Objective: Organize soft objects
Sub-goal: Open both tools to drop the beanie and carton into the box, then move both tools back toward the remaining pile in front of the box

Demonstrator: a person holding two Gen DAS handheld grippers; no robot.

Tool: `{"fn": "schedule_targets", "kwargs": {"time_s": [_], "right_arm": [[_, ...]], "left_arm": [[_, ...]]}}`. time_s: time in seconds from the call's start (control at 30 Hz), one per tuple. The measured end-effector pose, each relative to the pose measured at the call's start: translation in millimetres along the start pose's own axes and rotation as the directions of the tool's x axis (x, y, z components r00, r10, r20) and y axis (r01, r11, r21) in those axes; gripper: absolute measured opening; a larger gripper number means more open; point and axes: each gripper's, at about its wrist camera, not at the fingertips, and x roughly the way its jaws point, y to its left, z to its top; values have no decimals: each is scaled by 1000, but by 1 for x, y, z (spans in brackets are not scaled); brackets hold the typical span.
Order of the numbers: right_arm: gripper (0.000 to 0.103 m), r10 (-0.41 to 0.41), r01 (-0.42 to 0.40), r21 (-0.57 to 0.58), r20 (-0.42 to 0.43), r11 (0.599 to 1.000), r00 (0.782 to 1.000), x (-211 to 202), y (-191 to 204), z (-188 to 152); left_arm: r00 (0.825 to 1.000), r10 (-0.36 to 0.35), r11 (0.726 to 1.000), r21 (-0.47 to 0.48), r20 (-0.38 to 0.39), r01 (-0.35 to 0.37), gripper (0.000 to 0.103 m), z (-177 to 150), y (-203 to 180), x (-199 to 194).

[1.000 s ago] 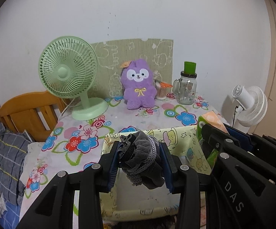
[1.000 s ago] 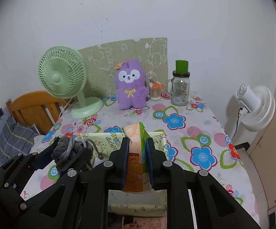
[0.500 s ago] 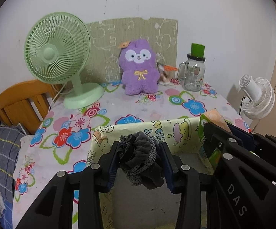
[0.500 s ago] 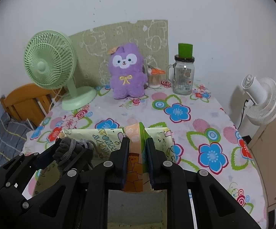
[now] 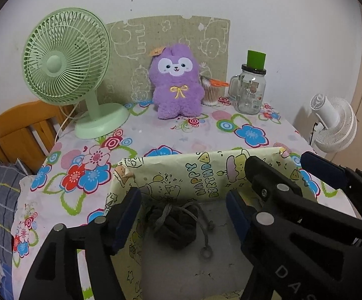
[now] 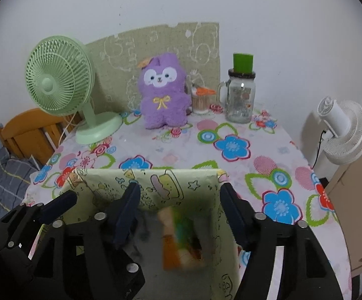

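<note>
over the paper-lined box (image 5: 206,175), both grippers point down into it. left gripper (image 5: 183,215): jaws have just been opening and stand wide, nothing pressed between the pads. the dark grey drawstring pouch (image 5: 174,225) lies on the box floor between and below its fingers, clear of both, cord and ring trailing toward the near right. right gripper (image 6: 179,215): jaws have also just been opening, wide now, not gripping. the tissue pack (image 6: 181,240), orange and green, sits inside the box below the gap, heavily blurred, so i can't tell if it has settled or how it lies. left wrist view only: the pouch is sharp, "happy birthday" print reads on the far box wall, and the right gripper's finger crosses in from the right and hides the tissue pack's part of the box. right wrist view only: the tissue pack, plus the left gripper's finger at lower left; the pouch is only a dark smear beside the right gripper's left finger. both views: box stands on the floral tablecloth (image 5: 193,135) at the near edge. well behind it along the wall are the green desk fan (image 5: 68,57), purple plush (image 5: 175,80), cotton swab cup (image 5: 211,92) and glass mug jar (image 5: 251,87) with green lid. white fan (image 5: 333,122) stands off the table to the right, wooden chair (image 5: 18,130) to the left.
</note>
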Motion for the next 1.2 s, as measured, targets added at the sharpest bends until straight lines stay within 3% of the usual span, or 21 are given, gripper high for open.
{"fn": "schedule_targets", "kwargs": {"time_s": [0.1, 0.33, 0.83, 1.2], "right_arm": [[78, -1, 0, 6, 6, 1000, 1000, -7, 0, 1], [84, -18, 18, 4, 31, 1000, 999, -32, 0, -1], [99, -38, 37, 5, 123, 999, 992, -96, 1, -10], [100, -37, 39, -10, 157, 999, 987, -132, 6, -24]], "left_arm": [[1000, 3, 1000, 6, 11, -3, 88, 1, -2, -8], [998, 31, 999, 17, 47, -31, 101, -2, -6, -34], [990, 32, 999, 23, 138, -36, 103, -14, -15, -92], [986, 27, 1000, 11, 166, -30, 103, -32, -16, -122]]}}
